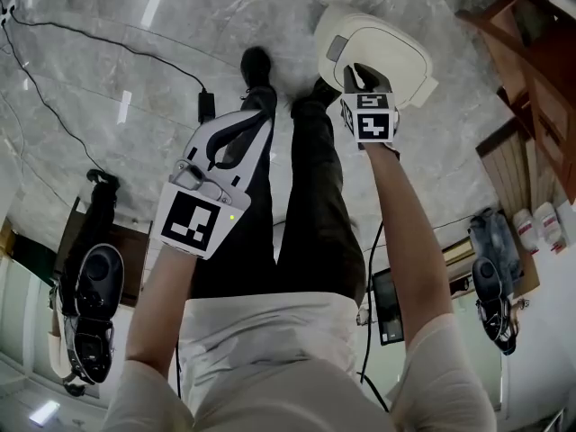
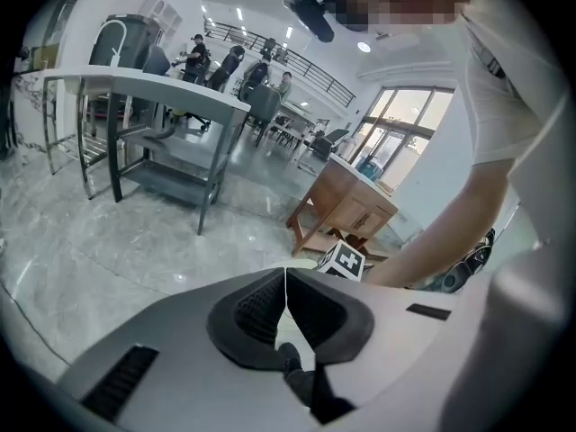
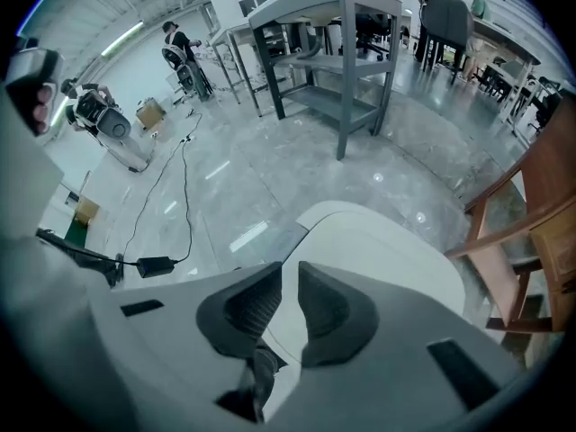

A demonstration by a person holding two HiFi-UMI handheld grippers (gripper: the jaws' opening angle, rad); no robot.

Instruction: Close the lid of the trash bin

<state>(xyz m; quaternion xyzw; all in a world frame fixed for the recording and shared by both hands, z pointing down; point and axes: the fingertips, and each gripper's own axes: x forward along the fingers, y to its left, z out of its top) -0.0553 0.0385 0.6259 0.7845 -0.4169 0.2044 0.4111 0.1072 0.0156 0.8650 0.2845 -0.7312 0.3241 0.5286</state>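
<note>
The cream trash bin (image 1: 378, 50) stands on the marble floor just in front of the person's feet; its lid (image 3: 387, 259) looks to lie flat on top. My right gripper (image 1: 357, 77) points steeply down right over the lid's near edge, and in the right gripper view its jaws (image 3: 288, 288) stand a narrow gap apart with nothing between them. My left gripper (image 1: 255, 117) hovers over the person's left leg, away from the bin, its two jaws (image 2: 286, 288) pressed together and empty.
The person's dark trousers and shoes (image 1: 256, 65) are beside the bin. A wooden chair (image 1: 533, 88) stands to the right of the bin. A black cable with a power adapter (image 1: 206, 106) runs over the floor at left. Metal tables (image 3: 346, 34) stand further off.
</note>
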